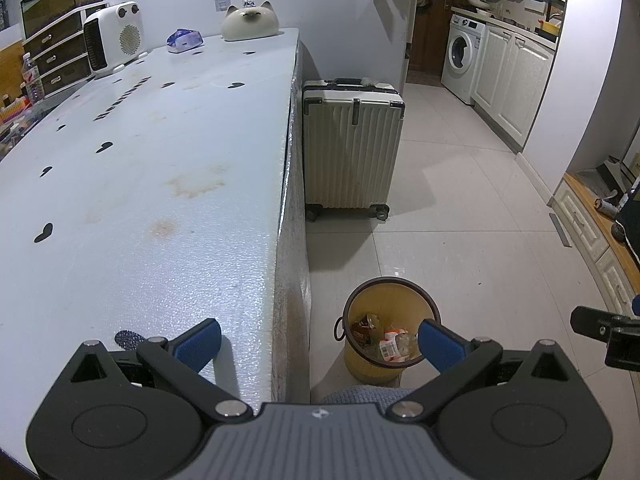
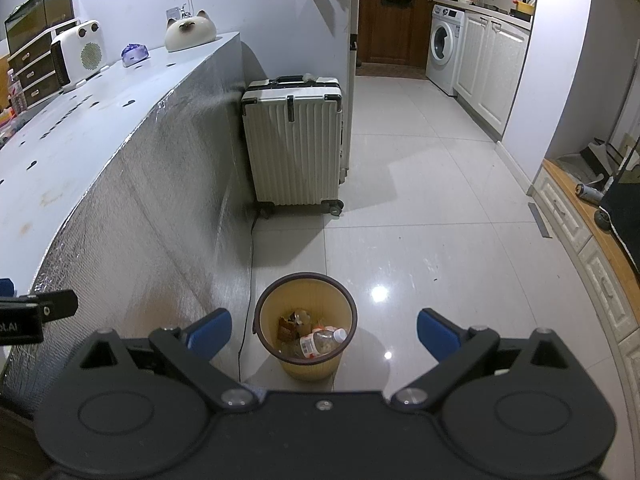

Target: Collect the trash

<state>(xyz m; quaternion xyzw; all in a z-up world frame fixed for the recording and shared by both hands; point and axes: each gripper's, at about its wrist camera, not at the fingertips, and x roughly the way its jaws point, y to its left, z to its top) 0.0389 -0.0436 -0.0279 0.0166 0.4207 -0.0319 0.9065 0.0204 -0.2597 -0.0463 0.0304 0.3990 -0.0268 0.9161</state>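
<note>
Both tongs hang wide and empty above the yellow trash bin.
Scan the desk toward 11 o'clock; the bin already holds a plastic bottle.

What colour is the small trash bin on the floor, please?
Yellow with a dark brown rim, clearest in the right wrist view: trash bin.

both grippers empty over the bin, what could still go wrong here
The clear plastic bottle lies tilted across the other trash in the yellow bin; more items may pile up rather than settle. A black cable runs down the floor beside the bin and could snag. The left gripper hangs close to the table edge and may knock it.
</note>
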